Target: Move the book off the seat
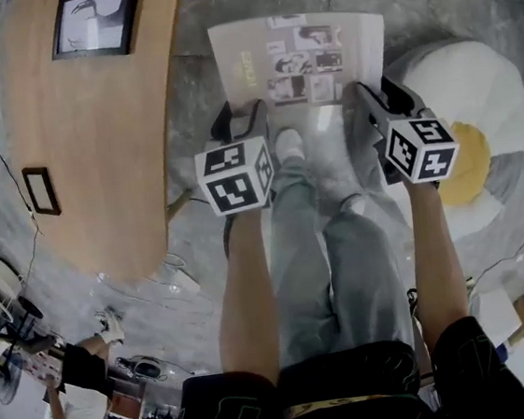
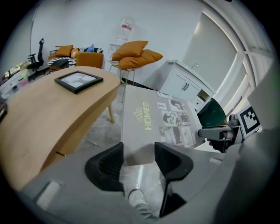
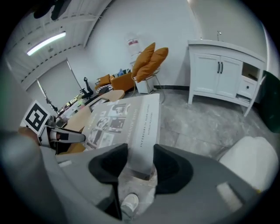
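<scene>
A large grey book (image 1: 299,59) with "HOMES" and photos on its cover hangs flat in the air over the floor, held between both grippers. My left gripper (image 1: 246,114) is shut on its near left corner; in the left gripper view the book (image 2: 153,120) ends between the fingers (image 2: 107,164). My right gripper (image 1: 366,93) is shut on the near right corner, and the spine of the book (image 3: 142,127) runs in between its pads (image 3: 168,166). The seat (image 1: 478,123), a white and yellow egg-shaped beanbag, lies on the floor to the right of the book.
A curved wooden table (image 1: 95,148) with a framed picture (image 1: 95,21) and a small frame (image 1: 41,190) stands at the left. A white cabinet (image 3: 223,72) and a chair with orange cushions (image 2: 135,54) stand ahead. People are at the lower left (image 1: 74,375).
</scene>
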A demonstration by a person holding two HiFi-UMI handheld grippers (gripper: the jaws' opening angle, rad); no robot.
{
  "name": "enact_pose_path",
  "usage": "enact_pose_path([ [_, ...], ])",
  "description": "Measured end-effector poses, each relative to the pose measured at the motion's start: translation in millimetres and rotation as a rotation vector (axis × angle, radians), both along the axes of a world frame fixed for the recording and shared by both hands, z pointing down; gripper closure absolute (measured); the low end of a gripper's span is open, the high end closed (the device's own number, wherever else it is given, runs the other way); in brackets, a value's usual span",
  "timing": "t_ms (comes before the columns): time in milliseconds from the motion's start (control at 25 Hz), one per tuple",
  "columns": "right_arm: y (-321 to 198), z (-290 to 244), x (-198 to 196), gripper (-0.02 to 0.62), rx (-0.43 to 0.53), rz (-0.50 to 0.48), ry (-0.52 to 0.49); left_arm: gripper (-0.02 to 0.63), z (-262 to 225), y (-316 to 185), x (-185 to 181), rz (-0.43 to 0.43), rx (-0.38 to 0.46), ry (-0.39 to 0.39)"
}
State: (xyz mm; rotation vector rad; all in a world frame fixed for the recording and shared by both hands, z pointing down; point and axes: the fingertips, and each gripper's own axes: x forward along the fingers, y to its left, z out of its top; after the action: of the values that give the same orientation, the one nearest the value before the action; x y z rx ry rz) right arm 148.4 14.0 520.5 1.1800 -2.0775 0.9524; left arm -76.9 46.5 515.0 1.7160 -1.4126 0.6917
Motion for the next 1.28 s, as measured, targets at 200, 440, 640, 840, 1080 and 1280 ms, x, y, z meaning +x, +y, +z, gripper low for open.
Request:
enact_pose_path([
  [200, -23, -19, -2, 0.405, 0.037, -0.161, -0.026, 0.38, -25, 16, 7, -0.171, 0.038, -0.019],
  [440, 143, -45, 98, 0.405, -0.002, 0.473, 0.083, 0.382, -26, 42, 109, 0.458, -0.009, 0.096],
  [640, 174, -54, 130, 0.405, 0.006, 0.498, 0.072, 0.38, -35, 65, 141, 0.478, -0.004, 0.092],
  [840, 114, -49, 103, 0.405, 0.014, 0.289, 0.05, 0.382, -37, 53, 101, 0.242, 0.015, 0.072],
  [1080, 51, -38, 47, 0.405, 0.001, 0.103, 0.026, 0.382, -31, 32, 43, 0.061, 0.007, 0.046],
  [1280, 33, -36, 36, 0.405, -0.006, 0.039, -0.004, 0.382, -37, 30, 35, 0.01, 0.018, 0.005],
])
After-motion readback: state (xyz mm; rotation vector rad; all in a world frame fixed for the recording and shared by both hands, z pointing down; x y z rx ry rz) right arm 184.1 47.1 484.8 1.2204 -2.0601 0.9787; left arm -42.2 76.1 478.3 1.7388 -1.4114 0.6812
